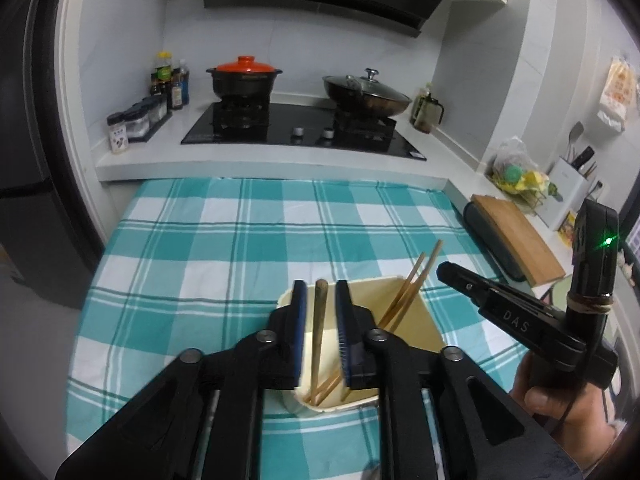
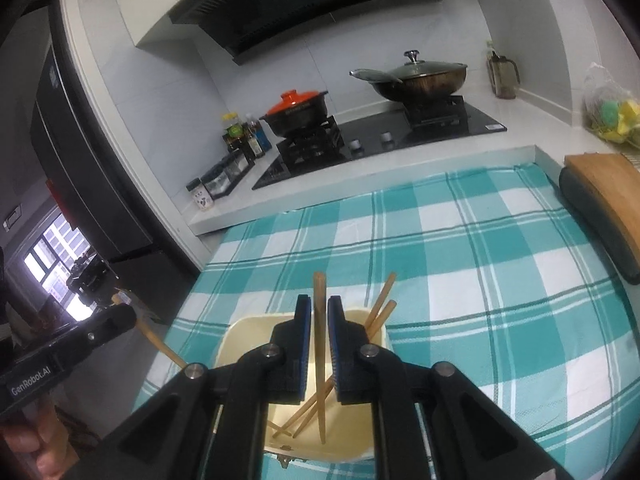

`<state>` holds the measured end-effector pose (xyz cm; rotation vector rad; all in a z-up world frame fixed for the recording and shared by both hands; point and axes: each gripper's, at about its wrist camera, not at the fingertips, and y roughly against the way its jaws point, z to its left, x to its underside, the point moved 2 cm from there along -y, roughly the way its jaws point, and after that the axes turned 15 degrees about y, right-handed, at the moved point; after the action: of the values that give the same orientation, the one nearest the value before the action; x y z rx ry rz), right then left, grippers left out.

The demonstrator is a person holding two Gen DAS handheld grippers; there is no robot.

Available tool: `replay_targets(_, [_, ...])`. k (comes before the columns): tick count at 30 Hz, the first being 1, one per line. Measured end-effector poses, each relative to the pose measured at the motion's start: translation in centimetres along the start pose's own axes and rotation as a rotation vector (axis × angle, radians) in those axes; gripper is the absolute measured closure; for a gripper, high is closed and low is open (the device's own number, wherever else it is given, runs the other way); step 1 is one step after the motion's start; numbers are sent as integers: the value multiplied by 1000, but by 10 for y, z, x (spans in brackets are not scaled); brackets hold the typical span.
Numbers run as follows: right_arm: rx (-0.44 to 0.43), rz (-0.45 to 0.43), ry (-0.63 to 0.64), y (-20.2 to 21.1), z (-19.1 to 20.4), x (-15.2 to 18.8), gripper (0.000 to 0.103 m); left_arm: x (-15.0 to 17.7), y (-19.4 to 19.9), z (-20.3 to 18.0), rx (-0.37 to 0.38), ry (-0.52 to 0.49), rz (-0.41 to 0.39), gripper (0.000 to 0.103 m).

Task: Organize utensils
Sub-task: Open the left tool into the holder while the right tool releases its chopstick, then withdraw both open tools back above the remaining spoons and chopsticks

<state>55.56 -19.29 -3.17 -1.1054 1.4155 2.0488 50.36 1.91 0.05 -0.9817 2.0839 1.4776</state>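
Both your grippers hang over the cream holder (image 1: 416, 312) on the checked cloth (image 1: 224, 248): your left gripper (image 1: 321, 300) stands parted around one chopstick (image 1: 319, 320) (pads clear of it), your right gripper (image 2: 319, 316) pinches another chopstick (image 2: 320, 360), its tip inside the holder.

A cream, squarish container (image 1: 416, 320) with rounded corners stands upright and open-topped on the teal-and-white checked cloth of the table (image 1: 240, 240). Several light wooden chopsticks (image 1: 404, 296) lean inside it, tips on the bottom and upper ends past the rim. One thicker, round-ended stick (image 1: 319, 328) stands nearly upright in it, and another chopstick (image 2: 319, 360) stands steeply as well.
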Motion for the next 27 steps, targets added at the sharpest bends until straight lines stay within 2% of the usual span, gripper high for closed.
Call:
replay_targets(1, [6, 14, -7, -1, -1, 0, 92, 1, 5, 1, -5, 0, -7, 58])
replay_targets(2, [14, 24, -8, -1, 0, 0, 91, 3, 12, 3, -6, -3, -20, 49])
replay_targets(5, [29, 16, 17, 13, 3, -4, 89, 10, 38, 9, -16, -49, -29, 40])
replay_targets(7, [33, 2, 56, 33, 8, -6, 71, 21, 58, 15, -44, -91, -21, 32])
replay_targets(8, [40, -3, 81, 45, 11, -4, 68, 31, 68, 20, -54, -112, -11, 27])
replay_targets(11, [60, 13, 169, 80, 18, 8, 67, 66, 91, 37, -67, -152, 42, 21])
replay_targets(13, [73, 43, 227, 103, 22, 28, 67, 101, 101, 51, -76, -161, 85, 21])
replay_targets(17, [111, 103, 315, 145, 23, 93, 67, 180, 111, 72, -103, -157, 121, 21])
replay_targets(21, [208, 129, 368, 177, 24, 176, 67, 255, 111, 77, -96, -99, 112, 21])
replay_targets(24, [274, 121, 318, 195, 23, 238, 67, 290, 107, 77, -57, 2, 128, 21])
replay_targets(27, [332, 117, 215, 210, 22, 287, 67, 308, 106, 72, -55, 48, 132, 21])
